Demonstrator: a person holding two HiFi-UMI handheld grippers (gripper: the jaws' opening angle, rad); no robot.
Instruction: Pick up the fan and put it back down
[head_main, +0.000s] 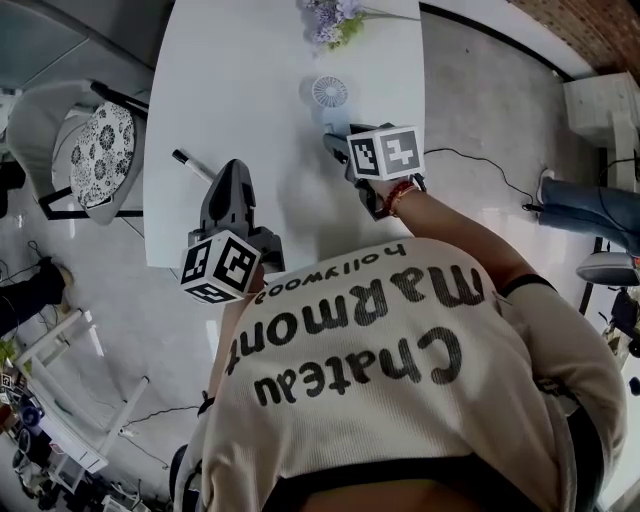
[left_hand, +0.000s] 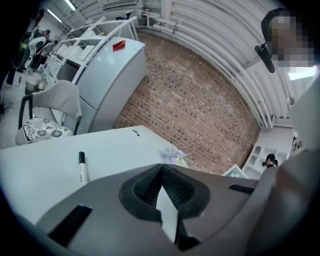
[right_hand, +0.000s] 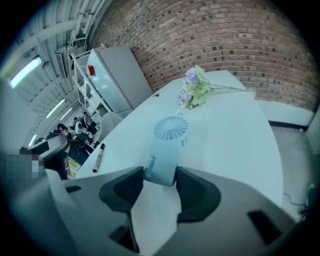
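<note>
A small white fan (head_main: 328, 93) with a round grille lies toward the far side of the white table (head_main: 240, 70). In the right gripper view the fan (right_hand: 169, 137) points its grille away from me. My right gripper (right_hand: 160, 176) is shut on its lower body, one dark pad against each side. From the head view, the right gripper (head_main: 336, 137) reaches in from just below the fan. I cannot tell whether the fan rests on the table. My left gripper (head_main: 231, 168) hovers over the table's near left part, shut (left_hand: 161, 169) and holding nothing.
A black-capped marker pen (head_main: 190, 163) lies just left of the left gripper. A bunch of pale flowers (head_main: 335, 20) lies at the table's far edge beyond the fan. A chair with a patterned cushion (head_main: 100, 140) stands left of the table. A cable (head_main: 480, 165) runs across the floor on the right.
</note>
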